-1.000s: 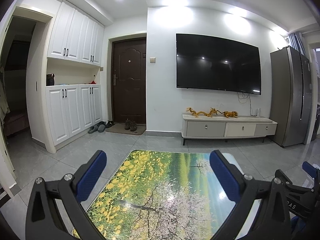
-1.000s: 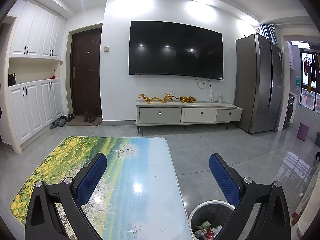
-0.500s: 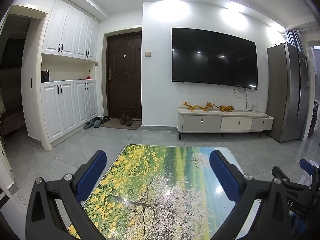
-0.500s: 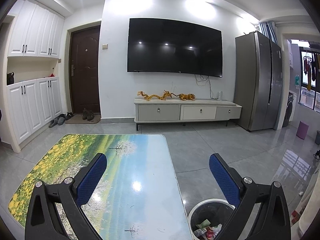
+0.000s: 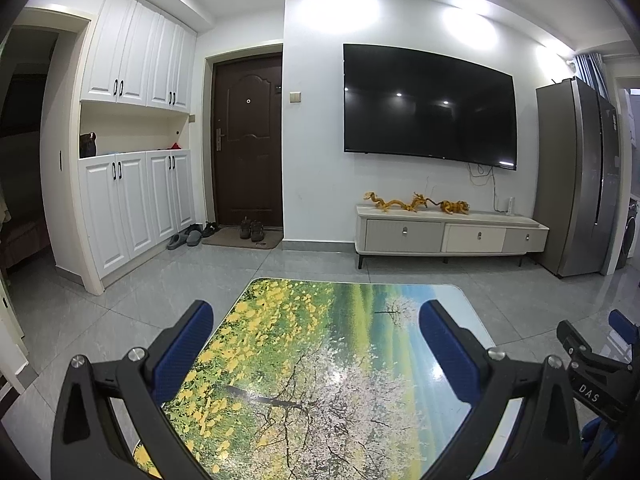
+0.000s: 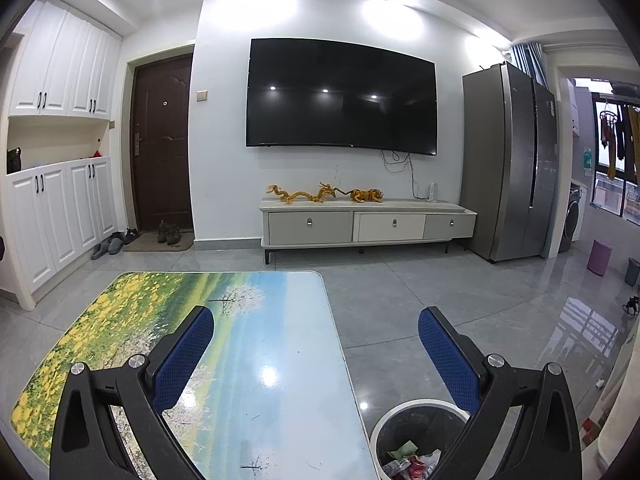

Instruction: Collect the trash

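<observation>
Left wrist view: the left gripper (image 5: 316, 332) hangs above the table (image 5: 320, 380), jaws spread wide and empty. The right gripper (image 5: 592, 364) shows at the table's right edge; its jaw state cannot be determined here.

Right wrist view: the right gripper (image 6: 316, 332) is spread wide, empty, over the table's (image 6: 256, 360) right edge. The trash bin (image 6: 400, 412) stands on the floor just right of the table, with wrappers (image 6: 412, 458) inside.

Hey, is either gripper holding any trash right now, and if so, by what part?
Nothing is held. The left gripper and right gripper are both open with nothing between their blue pads. Wrappers lie in the trash bin beside the table.
</observation>
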Demonstrator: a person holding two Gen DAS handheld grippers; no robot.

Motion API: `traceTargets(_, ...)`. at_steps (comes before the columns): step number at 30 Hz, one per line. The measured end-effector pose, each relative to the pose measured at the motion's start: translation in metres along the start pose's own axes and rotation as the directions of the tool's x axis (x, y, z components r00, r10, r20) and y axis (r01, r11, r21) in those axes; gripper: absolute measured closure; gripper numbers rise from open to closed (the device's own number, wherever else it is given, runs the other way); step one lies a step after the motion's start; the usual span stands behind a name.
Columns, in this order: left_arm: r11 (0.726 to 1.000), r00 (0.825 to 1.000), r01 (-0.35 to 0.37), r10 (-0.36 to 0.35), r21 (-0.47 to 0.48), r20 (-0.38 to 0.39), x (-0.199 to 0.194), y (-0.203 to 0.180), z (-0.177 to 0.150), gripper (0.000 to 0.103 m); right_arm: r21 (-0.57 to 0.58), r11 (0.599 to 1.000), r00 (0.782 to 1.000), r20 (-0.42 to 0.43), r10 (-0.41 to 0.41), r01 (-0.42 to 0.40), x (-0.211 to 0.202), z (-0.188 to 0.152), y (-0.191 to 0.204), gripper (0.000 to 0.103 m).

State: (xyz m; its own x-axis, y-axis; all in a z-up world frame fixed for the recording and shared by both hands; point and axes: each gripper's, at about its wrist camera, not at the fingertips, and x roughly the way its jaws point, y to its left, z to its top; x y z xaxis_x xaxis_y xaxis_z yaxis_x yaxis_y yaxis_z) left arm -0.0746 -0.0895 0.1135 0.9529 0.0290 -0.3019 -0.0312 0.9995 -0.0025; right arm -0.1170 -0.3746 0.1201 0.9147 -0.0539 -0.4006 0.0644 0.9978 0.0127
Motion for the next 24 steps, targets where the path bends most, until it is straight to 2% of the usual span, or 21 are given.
traceTargets(24, 1.000, 1.000, 0.010, -0.009, 0.019, -0.027, 0.015, -0.002, -0.005, 0.000, -0.005, 1.000, 1.000, 0.008, -0.025, 0.025, 0.005, -0.002, 0.000, 0.000)
